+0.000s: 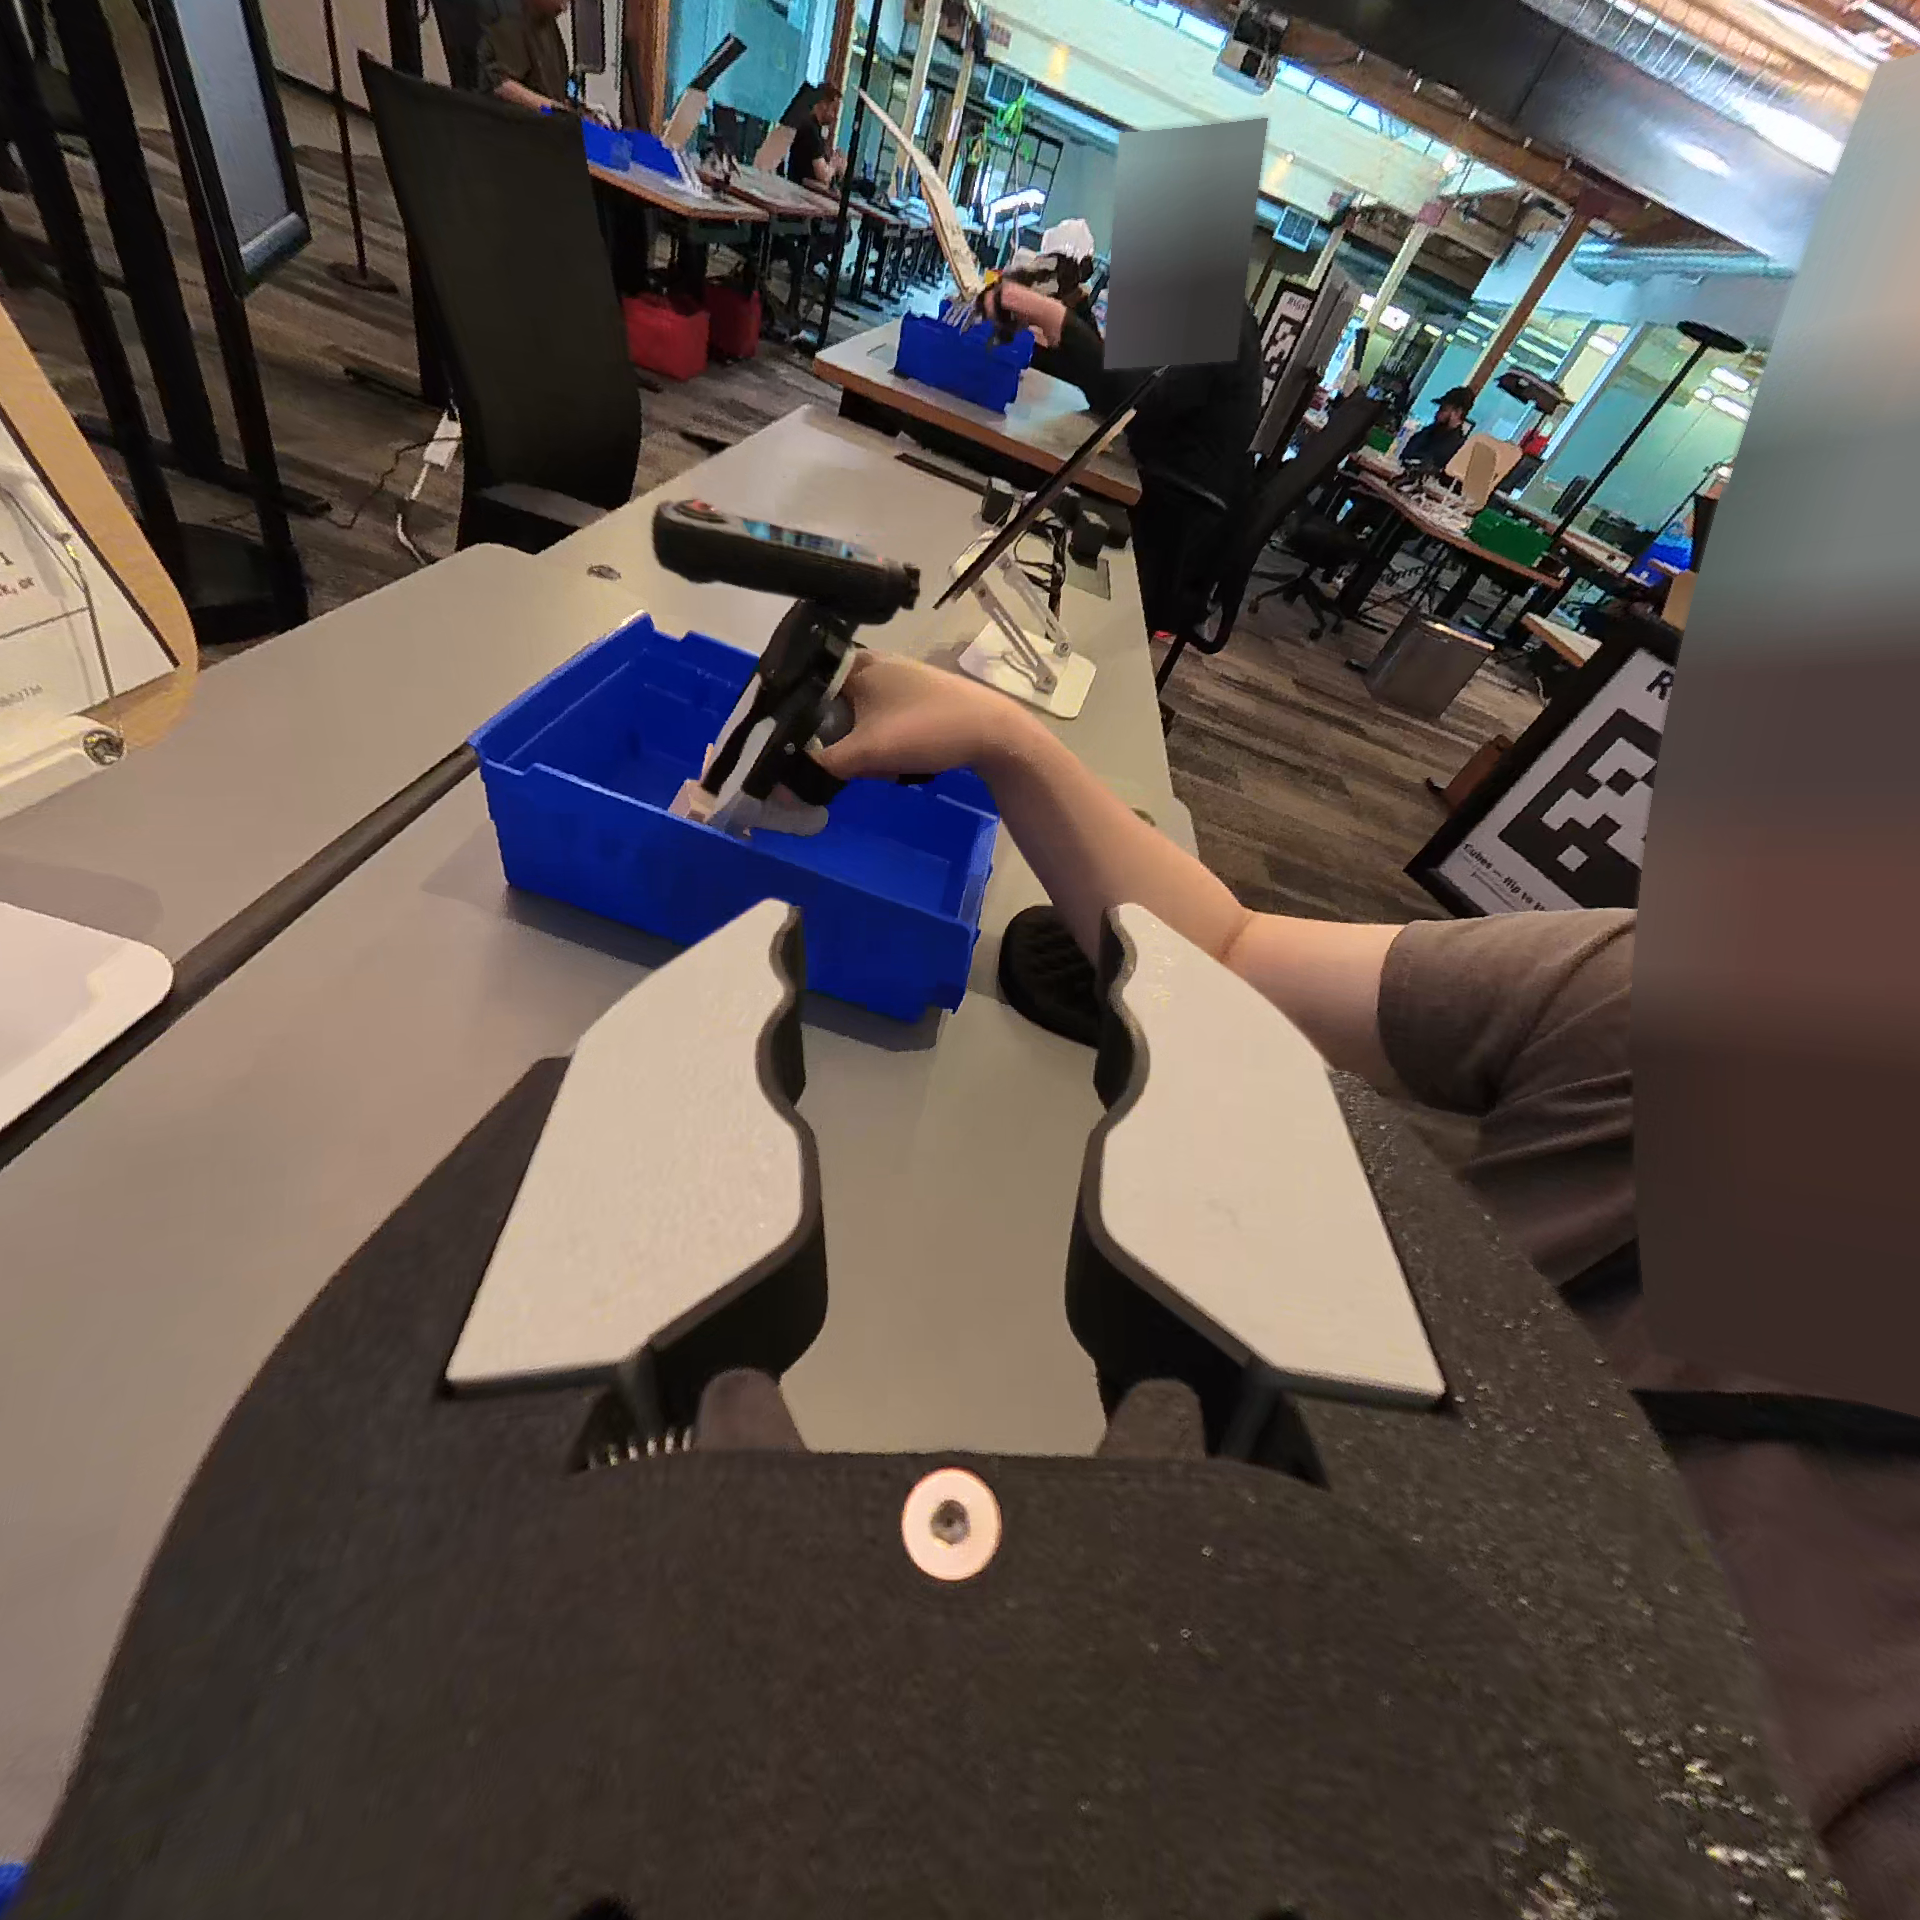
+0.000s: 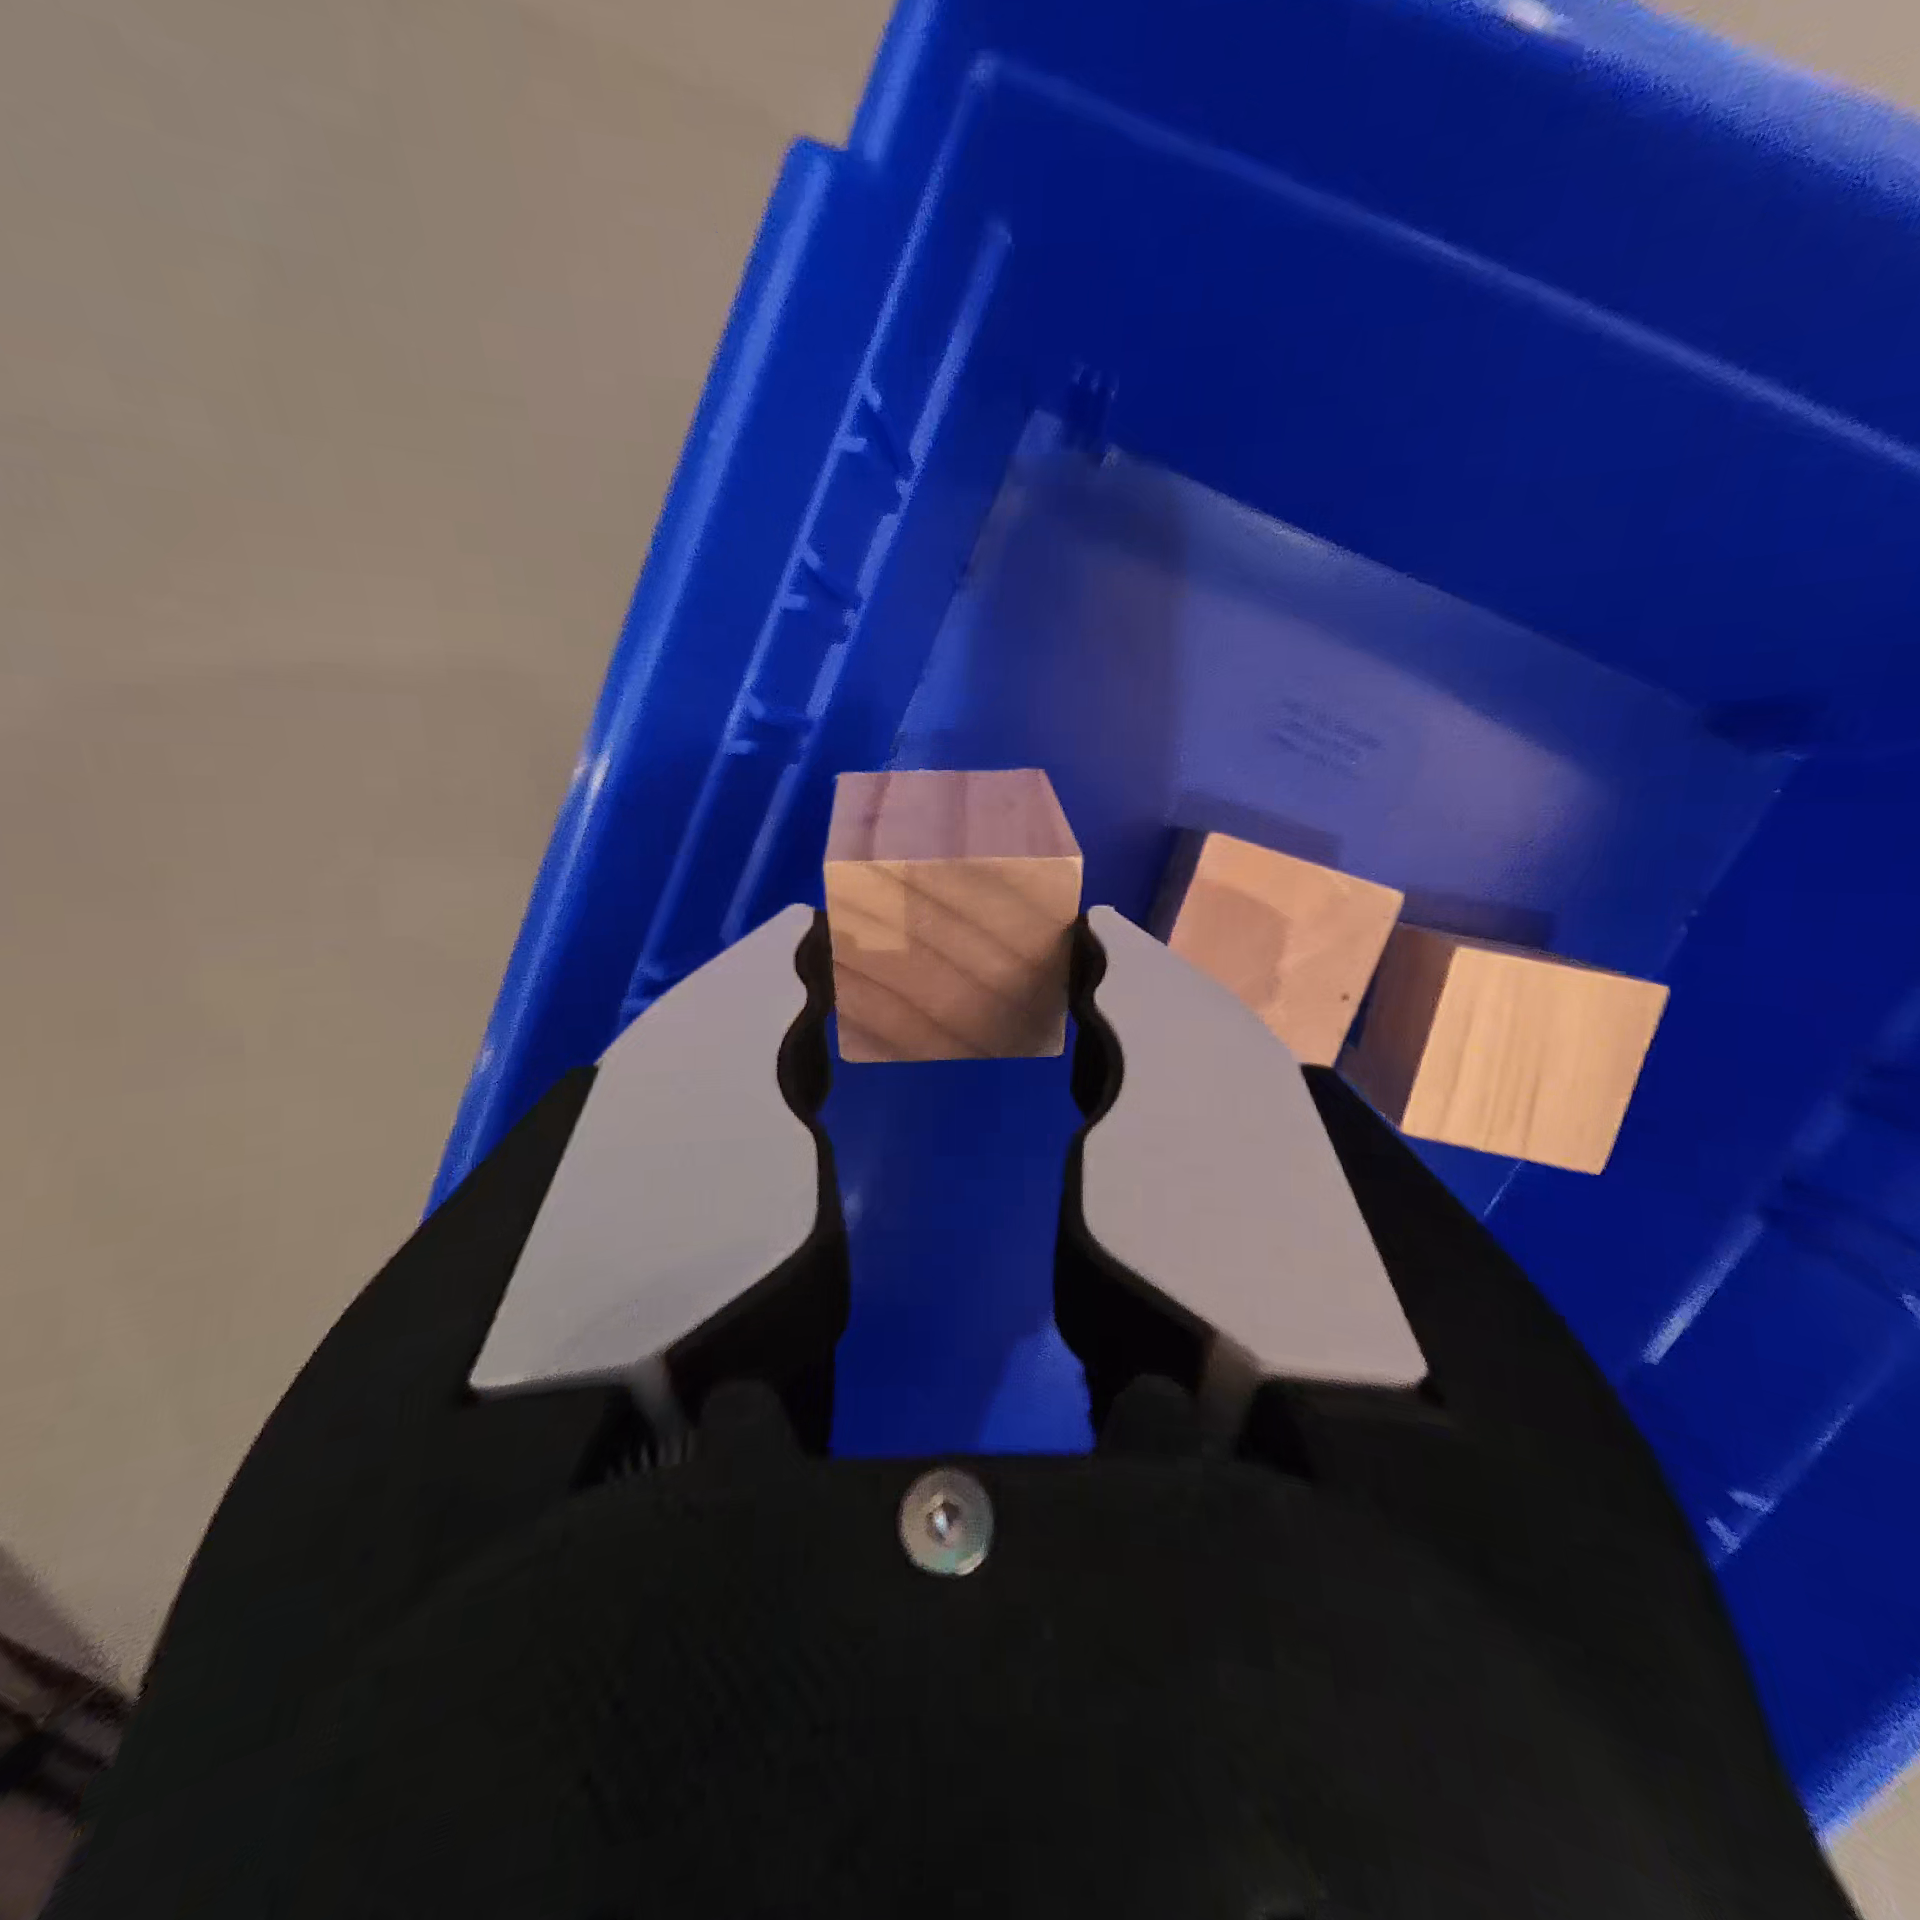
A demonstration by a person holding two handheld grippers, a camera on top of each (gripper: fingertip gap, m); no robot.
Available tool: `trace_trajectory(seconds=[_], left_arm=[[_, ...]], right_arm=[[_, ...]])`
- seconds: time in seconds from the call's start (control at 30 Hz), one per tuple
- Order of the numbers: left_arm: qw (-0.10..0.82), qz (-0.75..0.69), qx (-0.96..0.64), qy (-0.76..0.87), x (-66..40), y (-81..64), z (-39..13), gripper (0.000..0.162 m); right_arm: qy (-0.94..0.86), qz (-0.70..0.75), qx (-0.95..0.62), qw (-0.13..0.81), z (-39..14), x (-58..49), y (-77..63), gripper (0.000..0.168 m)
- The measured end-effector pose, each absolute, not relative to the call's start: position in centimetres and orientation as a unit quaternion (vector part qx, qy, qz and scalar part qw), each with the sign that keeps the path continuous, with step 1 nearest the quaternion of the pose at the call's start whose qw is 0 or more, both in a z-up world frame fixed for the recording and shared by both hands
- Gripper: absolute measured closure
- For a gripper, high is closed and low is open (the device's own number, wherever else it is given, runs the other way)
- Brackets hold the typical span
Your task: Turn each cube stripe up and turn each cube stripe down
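In the right wrist view, my right gripper (image 2: 951,925) is shut on a wooden cube (image 2: 951,935), held between the fingertips inside the blue bin (image 2: 1351,343). Two more wooden cubes lie on the bin floor to the right: one (image 2: 1283,935) close by and one (image 2: 1522,1049) touching it further right. No stripe shows on any visible face. In the left wrist view, my left gripper (image 1: 951,925) is open and empty above the grey table (image 1: 312,1039), short of the blue bin (image 1: 644,831). The right gripper (image 1: 753,800) also shows there, reaching down into the bin.
A black round disc (image 1: 1049,977) lies on the table right of the bin. A white stand with a tilted tablet (image 1: 1023,644) stands behind it. A white tray corner (image 1: 62,987) sits at the left. The person's arm (image 1: 1091,831) crosses from the right.
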State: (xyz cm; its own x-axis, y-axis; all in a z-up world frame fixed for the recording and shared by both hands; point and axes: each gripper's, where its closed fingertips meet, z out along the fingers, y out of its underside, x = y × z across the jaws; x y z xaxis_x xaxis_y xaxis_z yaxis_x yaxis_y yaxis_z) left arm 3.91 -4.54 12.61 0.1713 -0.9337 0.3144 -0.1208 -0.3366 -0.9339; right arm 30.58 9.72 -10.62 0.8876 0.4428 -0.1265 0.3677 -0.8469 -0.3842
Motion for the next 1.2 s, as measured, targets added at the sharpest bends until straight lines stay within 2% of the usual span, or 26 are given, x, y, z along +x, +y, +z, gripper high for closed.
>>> trace_trajectory(seconds=[0.13, 0.23, 0.5, 0.6, 0.77, 0.87, 1.0, 1.2], left_arm=[[0.391, -0.485, -0.659, 0.421, 4.5, -4.8, 11.6, 0.108], [0.423, -0.459, -0.663, 0.414, 4.5, -3.9, 11.8, 0.11], [0.424, -0.456, -0.662, 0.417, 4.5, -4.2, 11.9, 0.11], [0.431, -0.442, -0.669, 0.413, 4.2, -3.9, 11.9, 0.112], [0.492, -0.413, -0.655, 0.398, 0.8, -3.7, 14.5, 0.113], [0.539, -0.355, -0.664, 0.378, -3.1, -2.9, 15.1, 0.1], [0.594, -0.243, -0.679, 0.356, -8.6, -0.6, 13.4, 0.107], [0.505, 0.059, -0.808, 0.297, -19.1, 5.2, 5.9, 0.108]], right_arm=[[-0.211, 0.062, -0.963, 0.156, -12.7, 30.6, 10.1, 0.123], [-0.206, 0.042, -0.965, 0.154, -13.5, 30.8, 10.6, 0.124], [-0.213, 0.02, -0.961, 0.173, -13.7, 31.0, 11.6, 0.122], [-0.224, 0.022, -0.954, 0.199, -12.5, 30.7, 11.9, 0.121], [-0.225, 0.031, -0.93, 0.288, -7.5, 30.8, 12.4, 0.12], [-0.229, 0.041, -0.92, 0.315, -5.4, 30.8, 11.9, 0.12], [-0.248, 0.048, -0.913, 0.321, -4.6, 30.3, 11.3, 0.12], [-0.278, 0.026, -0.915, 0.293, -6.1, 29.8, 11.0, 0.119]])
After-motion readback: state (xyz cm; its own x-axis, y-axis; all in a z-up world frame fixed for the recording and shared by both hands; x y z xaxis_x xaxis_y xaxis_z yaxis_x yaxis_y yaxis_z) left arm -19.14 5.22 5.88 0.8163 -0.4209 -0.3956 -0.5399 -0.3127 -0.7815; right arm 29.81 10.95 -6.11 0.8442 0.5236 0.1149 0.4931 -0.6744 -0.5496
